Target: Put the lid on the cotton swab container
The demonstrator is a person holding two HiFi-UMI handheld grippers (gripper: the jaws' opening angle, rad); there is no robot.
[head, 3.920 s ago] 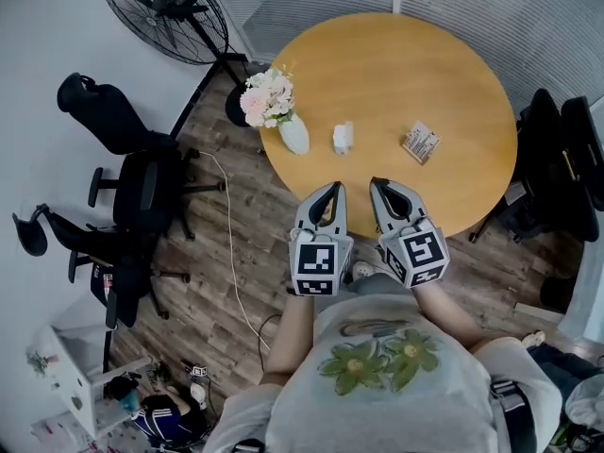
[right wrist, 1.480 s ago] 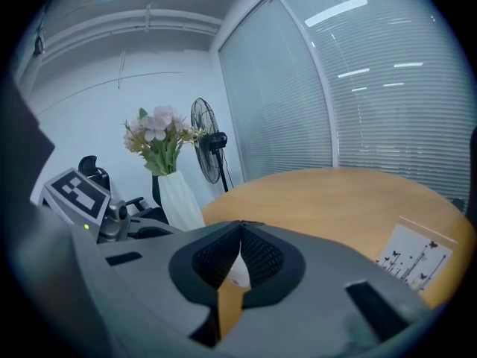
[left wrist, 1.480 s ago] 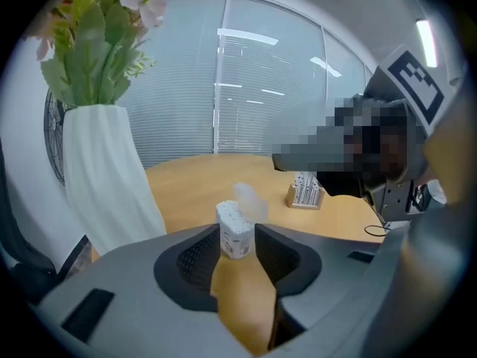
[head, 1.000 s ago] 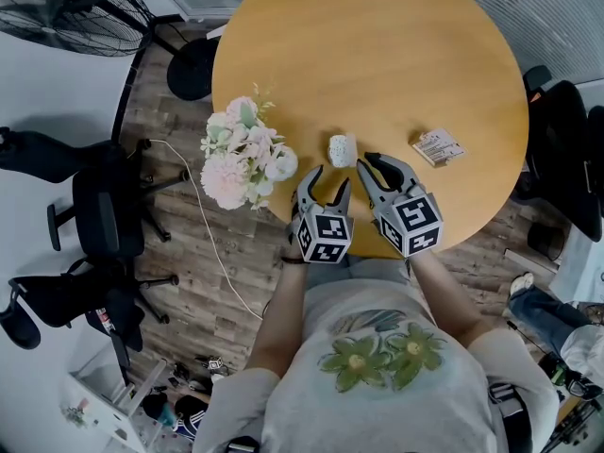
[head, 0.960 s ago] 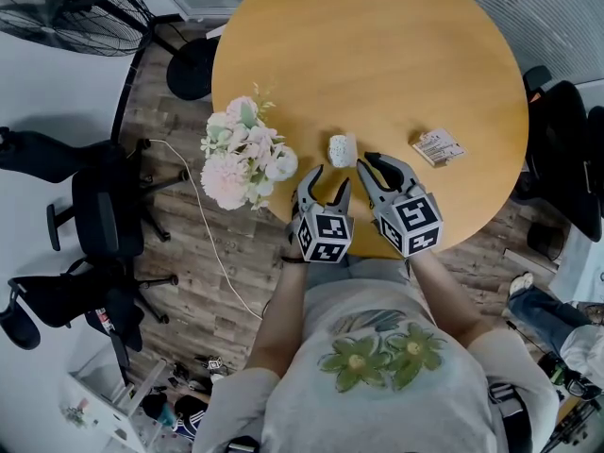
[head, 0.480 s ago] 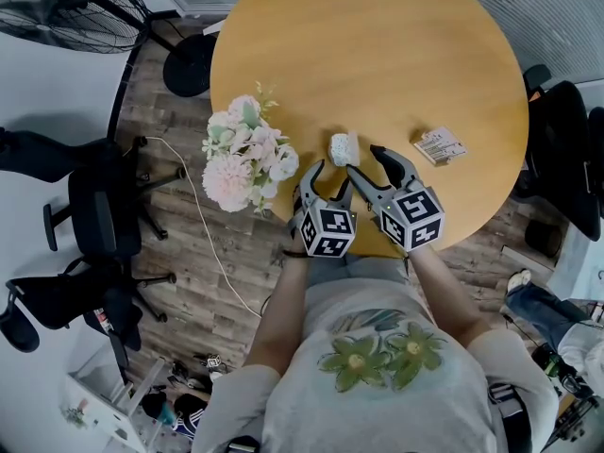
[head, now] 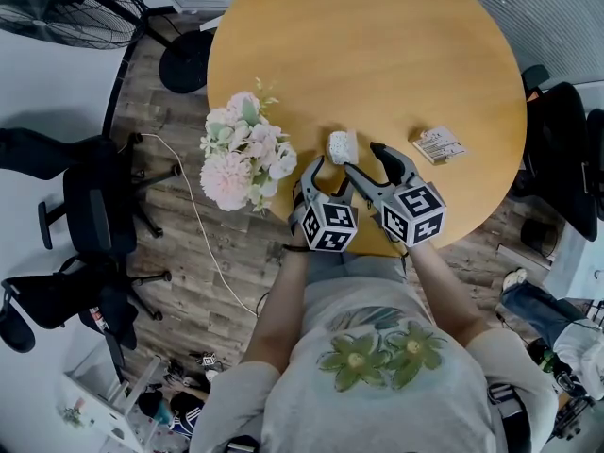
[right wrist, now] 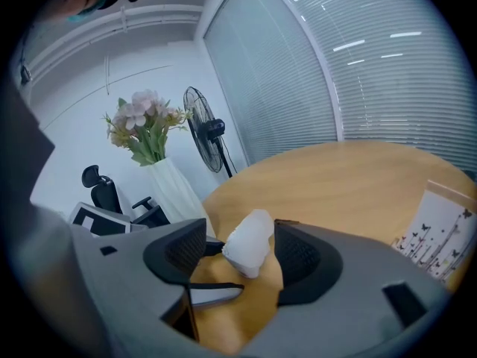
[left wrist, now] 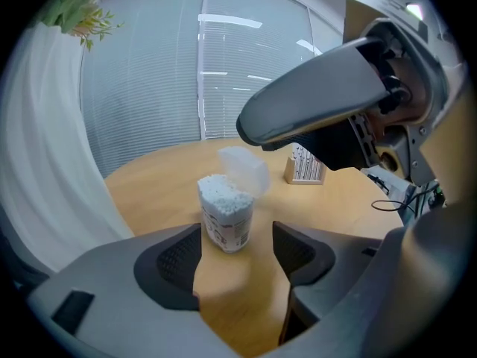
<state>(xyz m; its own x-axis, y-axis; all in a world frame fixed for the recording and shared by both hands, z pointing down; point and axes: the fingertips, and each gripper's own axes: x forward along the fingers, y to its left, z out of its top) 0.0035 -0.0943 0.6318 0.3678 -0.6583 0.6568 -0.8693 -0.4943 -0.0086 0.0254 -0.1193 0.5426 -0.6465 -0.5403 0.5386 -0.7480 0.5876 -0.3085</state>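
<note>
The cotton swab container (head: 341,146), a small clear tub packed with white swabs, stands on the round wooden table (head: 377,55) near its front edge. In the left gripper view the container (left wrist: 226,215) has its translucent flip lid (left wrist: 247,170) standing up. My left gripper (head: 330,174) is just short of it, and its jaws are opening with nothing pressed between them. My right gripper (head: 366,159) comes in from the right. Its jaws are opening too, and the container (right wrist: 250,243) sits loose in the gap at the tips of the right gripper (right wrist: 235,256).
A white vase of pink flowers (head: 243,154) stands at the table's left edge, close to my left gripper. A small printed box (head: 438,145) lies to the right. Office chairs (head: 90,206) and a floor fan (head: 66,3) stand off to the left.
Both grippers have edged forward toward the container. The right jaws have spread wide from nearly closed, and the left jaws have widened a little.
</note>
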